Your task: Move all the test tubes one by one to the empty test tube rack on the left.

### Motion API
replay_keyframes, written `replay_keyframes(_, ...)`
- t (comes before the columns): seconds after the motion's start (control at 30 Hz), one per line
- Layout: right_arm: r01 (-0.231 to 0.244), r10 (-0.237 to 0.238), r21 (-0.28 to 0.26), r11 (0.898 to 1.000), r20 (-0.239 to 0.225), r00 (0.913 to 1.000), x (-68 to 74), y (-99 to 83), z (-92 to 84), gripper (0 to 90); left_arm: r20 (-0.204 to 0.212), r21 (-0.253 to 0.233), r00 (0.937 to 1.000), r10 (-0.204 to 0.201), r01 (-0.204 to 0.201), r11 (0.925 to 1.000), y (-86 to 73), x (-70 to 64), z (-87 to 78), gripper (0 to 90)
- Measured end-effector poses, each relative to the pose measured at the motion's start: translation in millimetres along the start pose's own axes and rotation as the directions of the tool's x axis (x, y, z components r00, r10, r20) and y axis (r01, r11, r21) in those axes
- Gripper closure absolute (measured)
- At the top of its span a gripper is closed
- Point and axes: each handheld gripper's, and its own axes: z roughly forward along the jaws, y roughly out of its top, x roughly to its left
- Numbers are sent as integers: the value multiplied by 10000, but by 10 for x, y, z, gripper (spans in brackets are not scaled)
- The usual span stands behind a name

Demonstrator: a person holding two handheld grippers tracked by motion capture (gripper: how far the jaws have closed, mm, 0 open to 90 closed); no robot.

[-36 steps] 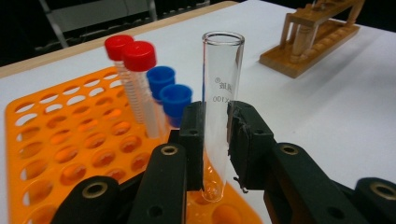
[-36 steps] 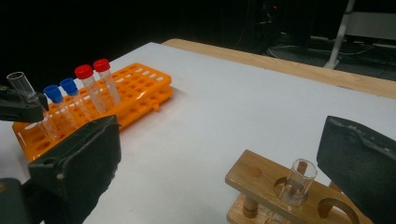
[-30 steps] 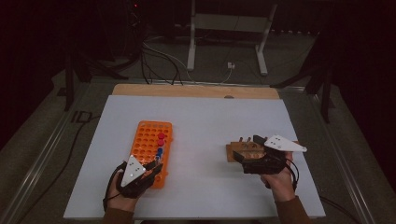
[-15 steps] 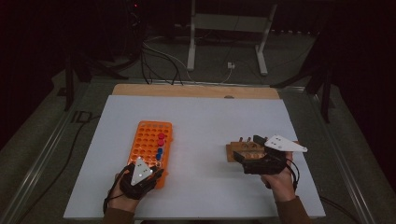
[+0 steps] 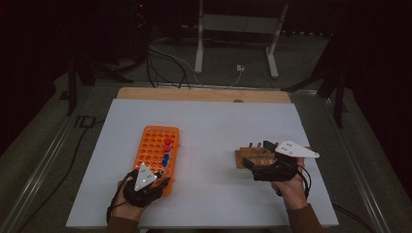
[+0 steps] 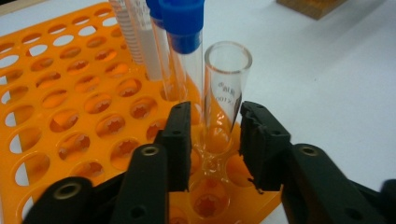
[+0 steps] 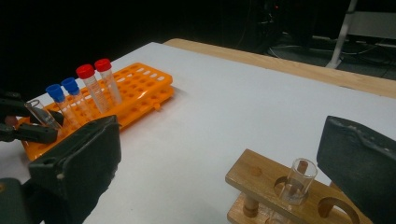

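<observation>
An orange tube rack [image 5: 154, 144] lies left of centre, holding two red-capped [image 7: 95, 70] and two blue-capped tubes [image 6: 182, 28]. At its near end a clear uncapped tube [image 6: 225, 88] stands in a hole, between the jaws of my left gripper [image 6: 215, 140]. Those jaws have just been opening, and a small gap shows beside the tube. In the high view the left gripper [image 5: 163, 175] sits at the rack's near right corner. My right gripper [image 7: 224, 154] stands open around a wooden tube stand [image 7: 261, 179] that holds a short glass tube [image 7: 299, 182].
The white tabletop [image 5: 214, 121] ends in a wooden strip [image 5: 194, 93] at the far edge. Metal stand legs and cables [image 5: 233, 53] lie on the floor beyond. A bare stretch of table separates the orange rack from the wooden stand [image 5: 243, 156].
The left gripper has tilted slightly over the rack's near end. The right hand has kept still.
</observation>
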Motion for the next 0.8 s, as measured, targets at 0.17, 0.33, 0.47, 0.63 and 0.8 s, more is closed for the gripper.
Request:
replay_keyframes(0.17, -20, 20, 7, 10000, 17, 10000, -8, -5, 4, 0, 210, -605, 9993, -309, 321, 9977, 28, 26, -84, 572)
replay_keyframes(0.33, -87, 87, 34, 10000, 85, 9999, -26, -11, 10, 0, 453, -1226, 9976, -521, 574, 9908, 62, 58, -167, 495)
replay_keyframes(0.47, -96, 96, -9, 10000, 206, 9997, -51, -13, 7, 0, 470, -1625, 9959, -767, 833, 9832, 112, 85, -217, 413)
replay_keyframes(0.63, -95, 96, -32, 9999, 451, 9989, -86, -14, -2, 0, 395, -1940, 9942, -1004, 1062, 9752, 210, 107, -234, 280)
replay_keyframes(0.8, -59, 56, 34, 10000, 755, 9971, -140, -22, -12, 0, 460, -2066, 9925, -1135, 1206, 9710, 317, 126, -209, 180)
